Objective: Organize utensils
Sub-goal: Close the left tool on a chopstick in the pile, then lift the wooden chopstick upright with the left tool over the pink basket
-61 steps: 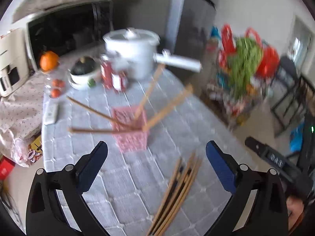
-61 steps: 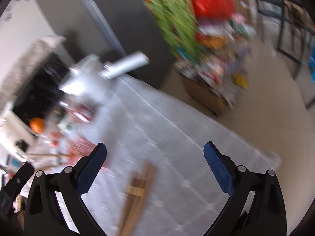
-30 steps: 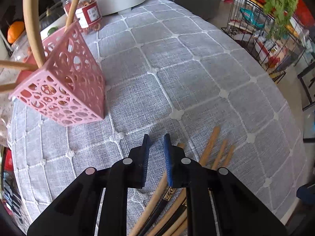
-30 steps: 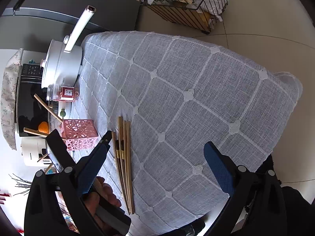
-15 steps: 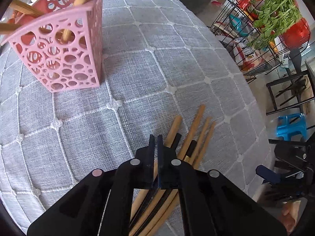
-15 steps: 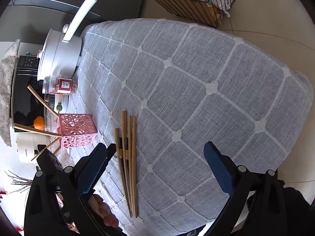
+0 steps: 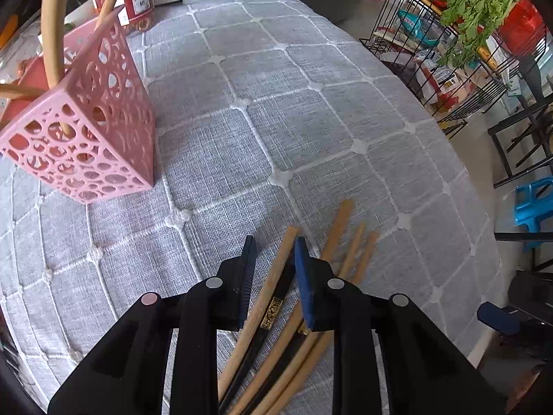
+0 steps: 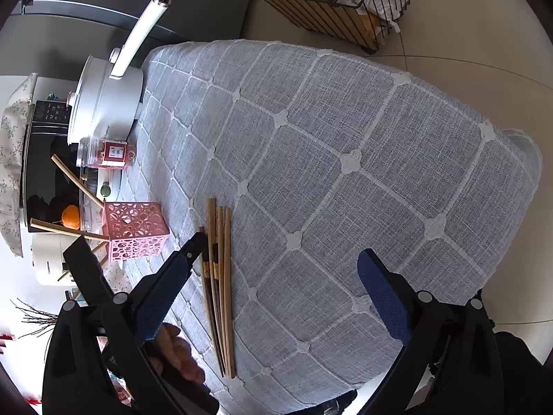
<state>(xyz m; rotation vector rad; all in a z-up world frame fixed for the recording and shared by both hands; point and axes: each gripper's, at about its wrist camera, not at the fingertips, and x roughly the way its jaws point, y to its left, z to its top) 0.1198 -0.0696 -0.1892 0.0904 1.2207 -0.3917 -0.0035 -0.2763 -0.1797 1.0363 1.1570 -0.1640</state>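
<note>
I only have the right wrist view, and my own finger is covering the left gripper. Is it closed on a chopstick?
Observer: No. The left wrist view shows the left gripper open. Its jaws sit either side of a light wooden chopstick, with gaps showing.
Operator: Is that the only one between them?
Observer: No. A black chopstick with a gold band lies between them too, right beside the light one.
Operator: Where is the pink holder from there?
Observer: The pink holder stands ahead and to the left of that gripper. A thick curved wooden handle sticks up out of it.
</note>
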